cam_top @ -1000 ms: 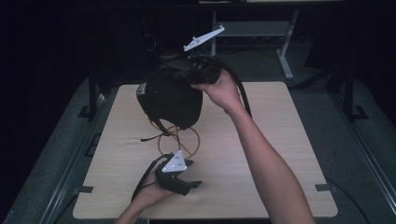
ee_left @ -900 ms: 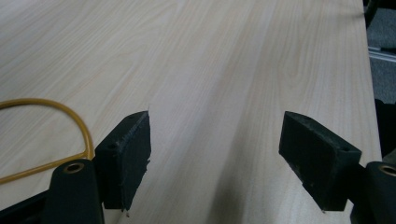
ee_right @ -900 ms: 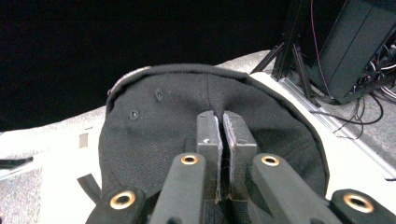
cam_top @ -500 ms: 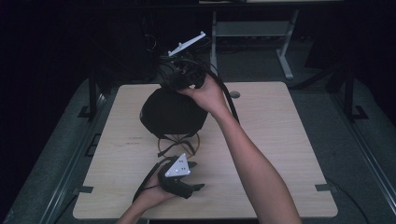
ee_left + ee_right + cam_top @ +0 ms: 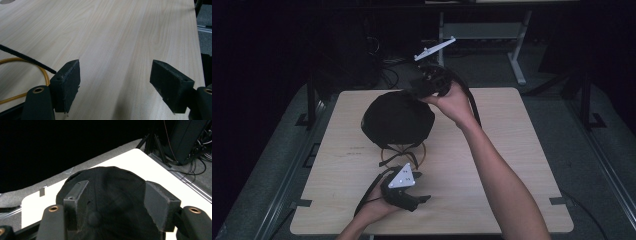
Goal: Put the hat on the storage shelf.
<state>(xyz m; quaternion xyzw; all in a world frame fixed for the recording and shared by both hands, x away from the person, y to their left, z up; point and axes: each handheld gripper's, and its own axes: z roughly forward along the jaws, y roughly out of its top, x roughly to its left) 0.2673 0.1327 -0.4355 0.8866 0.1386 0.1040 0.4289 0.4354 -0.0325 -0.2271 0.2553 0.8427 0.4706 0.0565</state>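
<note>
My right gripper (image 5: 424, 86) sits just past the far edge of the cap (image 5: 398, 120), fingers (image 5: 160, 205) spread wide w/ nothing between them; in the right gripper view they straddle the crown, above it, not clamping. Left gripper (image 5: 404, 192) is low near the front of the bench (image 5: 522, 150), fingers (image 5: 67, 83) also wide, bare wood between them.

Cap is a black dome mid-bench, perched on a wire stand (image 5: 402, 152) w/ an orange ring at its base. Looks to me like the step is taking or settling the cap w/ the right. To do it well I'd pinch fabric at the rim, not the slick crown, and move straight so the stand doesn't tip.

Around: black strap (image 5: 27, 60) and orange ring (image 5: 32, 62) lie just beside the left fingers, could snag. Right cable (image 5: 472, 105) drapes by the wrist. Dark floor, desk legs (image 5: 517, 50) beyond.
</note>
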